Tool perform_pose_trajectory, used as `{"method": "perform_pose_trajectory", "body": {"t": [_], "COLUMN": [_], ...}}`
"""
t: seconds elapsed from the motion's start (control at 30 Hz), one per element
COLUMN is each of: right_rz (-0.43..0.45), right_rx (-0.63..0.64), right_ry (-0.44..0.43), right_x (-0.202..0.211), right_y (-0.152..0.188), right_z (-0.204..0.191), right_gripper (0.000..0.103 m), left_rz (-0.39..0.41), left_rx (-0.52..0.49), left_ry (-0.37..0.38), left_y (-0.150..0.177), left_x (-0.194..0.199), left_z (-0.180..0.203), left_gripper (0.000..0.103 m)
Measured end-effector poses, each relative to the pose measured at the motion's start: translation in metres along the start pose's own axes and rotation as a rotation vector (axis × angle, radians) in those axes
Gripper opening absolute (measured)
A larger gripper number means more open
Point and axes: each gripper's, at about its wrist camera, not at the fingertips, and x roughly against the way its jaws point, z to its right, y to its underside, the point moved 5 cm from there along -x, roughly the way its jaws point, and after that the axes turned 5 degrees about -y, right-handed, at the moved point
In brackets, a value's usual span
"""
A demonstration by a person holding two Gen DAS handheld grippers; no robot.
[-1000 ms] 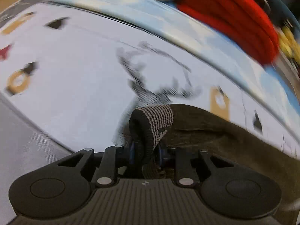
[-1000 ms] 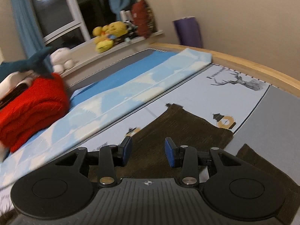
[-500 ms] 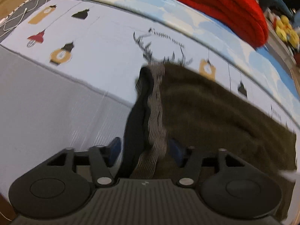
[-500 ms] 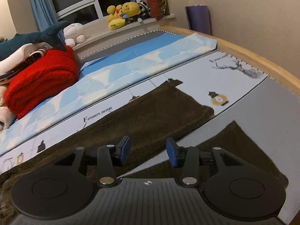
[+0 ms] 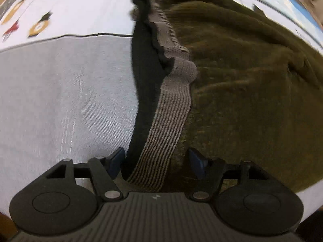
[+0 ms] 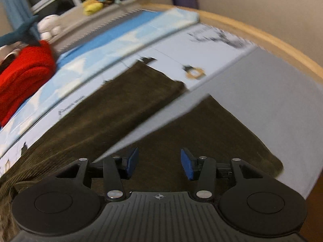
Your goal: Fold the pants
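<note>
The pants (image 5: 242, 76), dark olive corduroy, lie spread flat on the bed (image 5: 60, 100), over its grey sheet and the pale printed strip beyond it.

Left gripper (image 5: 157, 161): pointed steeply down at the striped waistband (image 5: 169, 117), which runs away from it along the pants' left edge, its dark inner lining turned outward. The waistband passes between the blue pads (image 5: 116, 159) with a gap on each side; neither pad presses on it. The jaws are narrowing slightly and hold nothing.

Right gripper (image 6: 159, 163): angled down over the near leg (image 6: 212, 133) of the pants. Its jaws stand about half apart and are widening, with only the flat cloth below them and nothing held. The far leg (image 6: 113, 109) lies beyond the near leg, separated from it by a wedge of grey sheet.

Beyond the pants, a light blue blanket (image 6: 121, 38) lies along the bed, with a folded red knit (image 6: 24, 72) at its left end. Plush toys (image 6: 94, 0) sit on the window ledge behind.
</note>
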Motion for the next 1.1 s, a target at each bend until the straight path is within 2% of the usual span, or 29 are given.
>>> {"method": "perform_pose_trajectory", "body": {"t": [0.03,0.07,0.13,0.17,0.27,0.33,0.4,0.43,0.5,0.53,0.57,0.67,0.73,0.77,0.8,0.87,0.93,1.0,1.07,1.1], "right_rz": [-0.008,-0.015,-0.023,-0.024,-0.035,-0.046,-0.060,-0.067,-0.088,-0.101,-0.115,-0.152,-0.171,-0.179,-0.182,-0.183,-0.181,-0.181,-0.177,-0.175], "right_rx": [-0.022,-0.042,-0.066,-0.067,-0.048,-0.035,-0.016,-0.004,0.034,0.051,0.066,0.104,0.155,0.189,0.218,0.268,0.285,0.285,0.279,0.272], "right_ry": [0.007,0.013,0.024,0.031,0.049,0.056,0.055,0.055,0.059,0.062,0.064,0.045,0.033,0.032,0.032,0.031,0.027,0.022,0.023,0.025], "right_x": [0.000,0.000,0.000,0.000,-0.002,-0.004,-0.007,-0.009,-0.013,-0.015,-0.018,-0.024,-0.027,-0.028,-0.028,-0.028,-0.027,-0.027,-0.025,-0.025], "right_y": [0.001,0.003,0.004,0.005,0.007,0.008,0.010,0.010,0.013,0.014,0.015,0.020,0.025,0.027,0.029,0.033,0.034,0.035,0.035,0.034], "right_z": [0.007,0.014,0.024,0.027,0.031,0.029,0.026,0.023,0.018,0.015,0.013,0.004,-0.005,-0.010,-0.015,-0.025,-0.031,-0.034,-0.035,-0.035], "right_gripper": [0.049,0.049,0.049,0.049,0.049,0.049,0.049,0.049,0.049,0.049,0.049,0.049,0.049,0.049,0.049,0.049,0.049,0.049,0.049,0.049], "left_rz": [0.004,0.008,0.028,0.037,0.069,0.069,0.052,0.039,-0.007,-0.013,0.007,0.157,0.204,0.203,0.201,0.205,0.172,0.100,0.026,0.022], "left_rx": [-0.020,-0.035,-0.068,-0.078,-0.093,-0.121,-0.145,-0.142,-0.154,-0.149,-0.111,-0.008,-0.012,-0.034,-0.059,-0.102,-0.079,-0.032,-0.030,-0.035], "left_ry": [-0.006,-0.012,-0.049,-0.056,-0.048,-0.077,-0.139,-0.160,-0.285,-0.297,-0.263,-0.101,0.004,0.035,0.027,-0.025,-0.038,-0.028,-0.012,-0.015], "left_y": [0.000,0.001,0.003,0.004,0.010,0.017,0.024,0.024,0.034,0.034,0.032,0.016,0.009,0.008,0.007,0.006,0.004,0.007,0.009,0.012], "left_x": [0.001,0.004,0.013,0.018,0.032,0.036,0.036,0.036,0.031,0.029,0.033,0.064,0.074,0.074,0.074,0.069,0.058,0.042,0.025,0.022], "left_z": [0.001,0.001,-0.001,-0.002,-0.007,-0.010,-0.014,-0.017,-0.031,-0.034,-0.037,-0.031,-0.013,-0.003,0.006,0.014,0.011,0.005,0.003,0.002], "left_gripper": [0.061,0.052,0.024,0.016,0.013,0.008,0.001,0.000,0.000,0.000,0.001,0.003,0.010,0.022,0.040,0.057,0.061,0.068,0.071,0.077]}}
